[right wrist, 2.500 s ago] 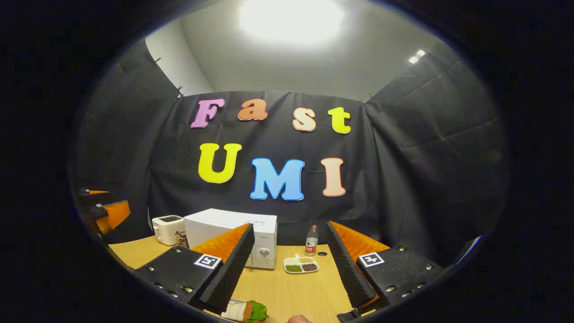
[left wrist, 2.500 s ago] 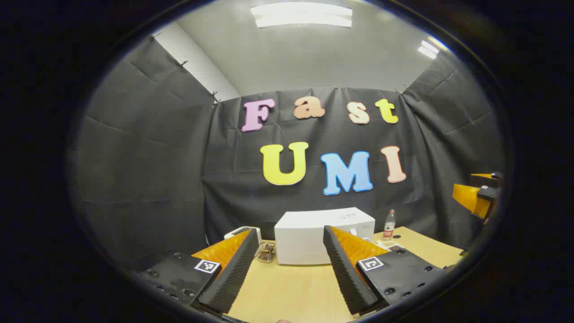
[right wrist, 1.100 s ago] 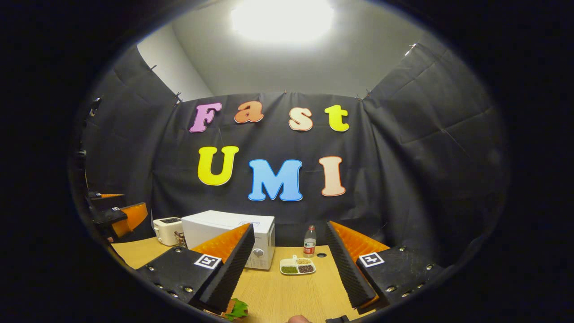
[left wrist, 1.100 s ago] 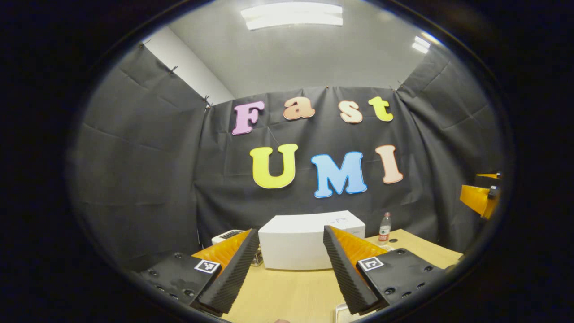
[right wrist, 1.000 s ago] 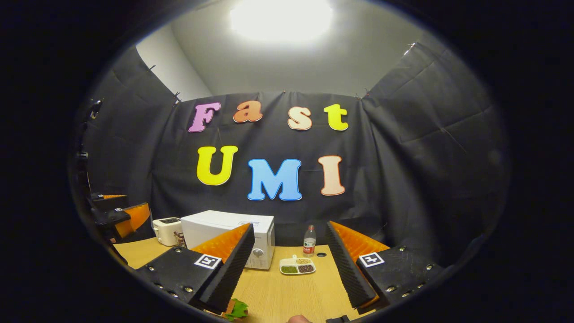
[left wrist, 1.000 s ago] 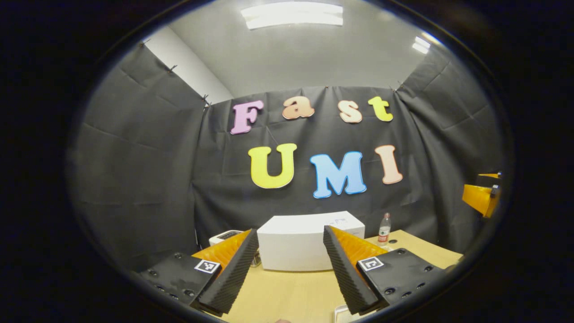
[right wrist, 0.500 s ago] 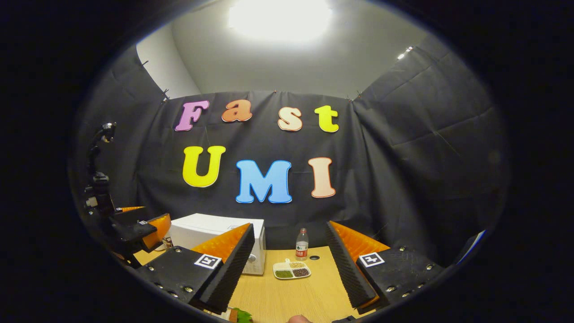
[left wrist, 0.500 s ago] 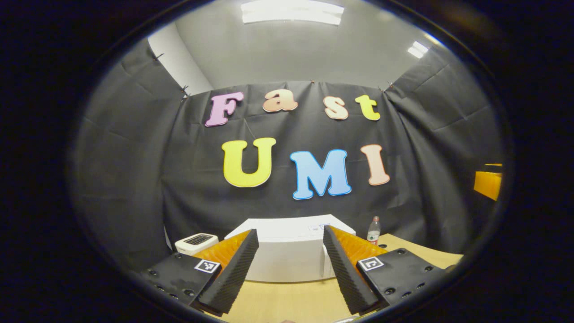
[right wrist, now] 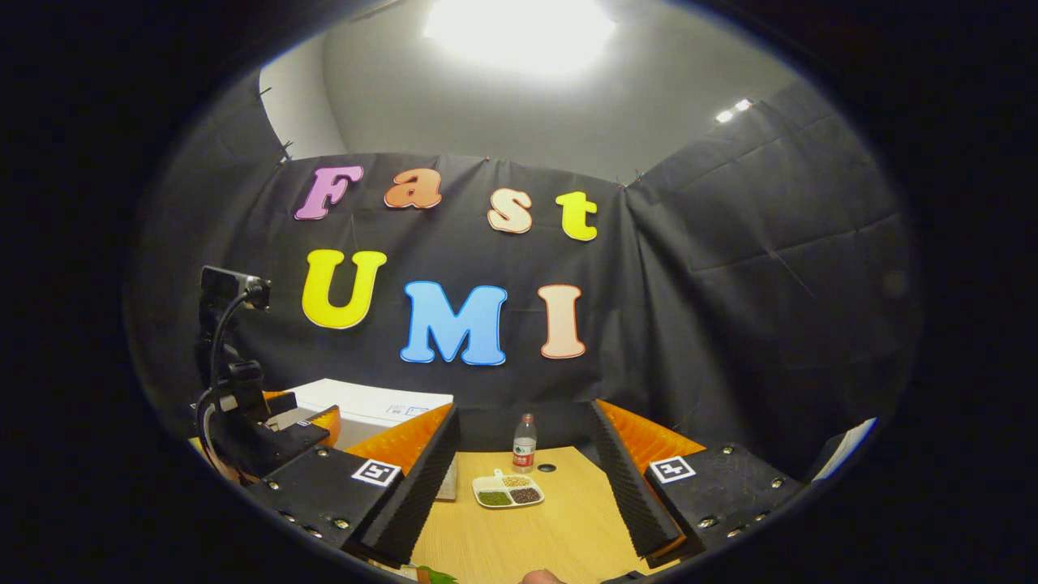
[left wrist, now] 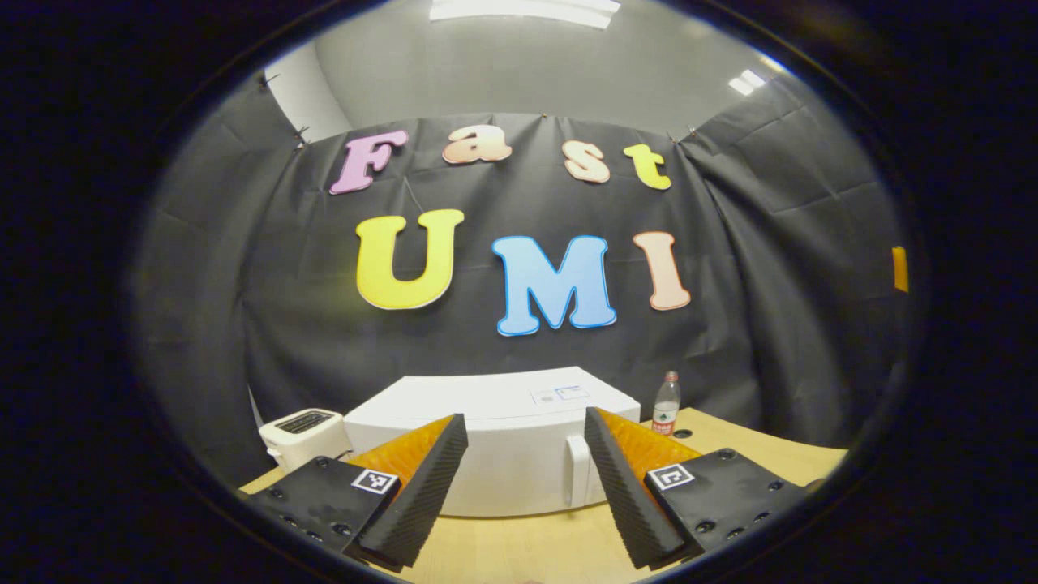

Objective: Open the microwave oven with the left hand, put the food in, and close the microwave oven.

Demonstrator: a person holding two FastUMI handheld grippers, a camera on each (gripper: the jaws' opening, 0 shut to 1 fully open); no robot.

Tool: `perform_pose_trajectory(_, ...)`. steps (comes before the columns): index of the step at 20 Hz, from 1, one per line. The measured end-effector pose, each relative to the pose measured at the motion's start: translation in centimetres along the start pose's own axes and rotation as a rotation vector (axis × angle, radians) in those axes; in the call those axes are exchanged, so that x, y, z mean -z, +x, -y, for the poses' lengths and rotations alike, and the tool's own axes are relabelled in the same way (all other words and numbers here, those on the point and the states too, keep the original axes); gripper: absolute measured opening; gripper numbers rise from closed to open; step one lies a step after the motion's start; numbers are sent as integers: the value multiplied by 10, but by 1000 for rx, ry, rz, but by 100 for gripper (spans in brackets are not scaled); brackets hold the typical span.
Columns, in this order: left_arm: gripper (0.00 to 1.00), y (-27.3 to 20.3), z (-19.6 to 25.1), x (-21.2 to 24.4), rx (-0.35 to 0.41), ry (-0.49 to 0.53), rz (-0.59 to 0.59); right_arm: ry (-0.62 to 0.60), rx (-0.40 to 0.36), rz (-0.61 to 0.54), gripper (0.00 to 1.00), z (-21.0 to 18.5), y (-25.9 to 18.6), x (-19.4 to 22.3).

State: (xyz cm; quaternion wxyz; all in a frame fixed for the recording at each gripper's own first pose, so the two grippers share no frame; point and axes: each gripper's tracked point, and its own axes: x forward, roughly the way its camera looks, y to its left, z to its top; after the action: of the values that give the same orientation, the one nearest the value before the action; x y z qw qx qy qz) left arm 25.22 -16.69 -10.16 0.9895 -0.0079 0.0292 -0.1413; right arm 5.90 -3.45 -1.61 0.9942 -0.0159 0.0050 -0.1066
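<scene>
Left gripper (left wrist: 525,478) (apparently agape) before microwave (left wrist: 495,442)

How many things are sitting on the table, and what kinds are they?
Microwave oven: 1
Toaster: 1
Water bottle: 1
Divided dish of beans and grains: 1
Total: 4
</scene>
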Motion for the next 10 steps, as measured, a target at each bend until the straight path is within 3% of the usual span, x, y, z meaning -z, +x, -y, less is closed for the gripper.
perform_pose_trajectory(10, 96, 86, 37, 73, 99, 14, -101, -44, 176, -57, 95, 19, -4, 15)
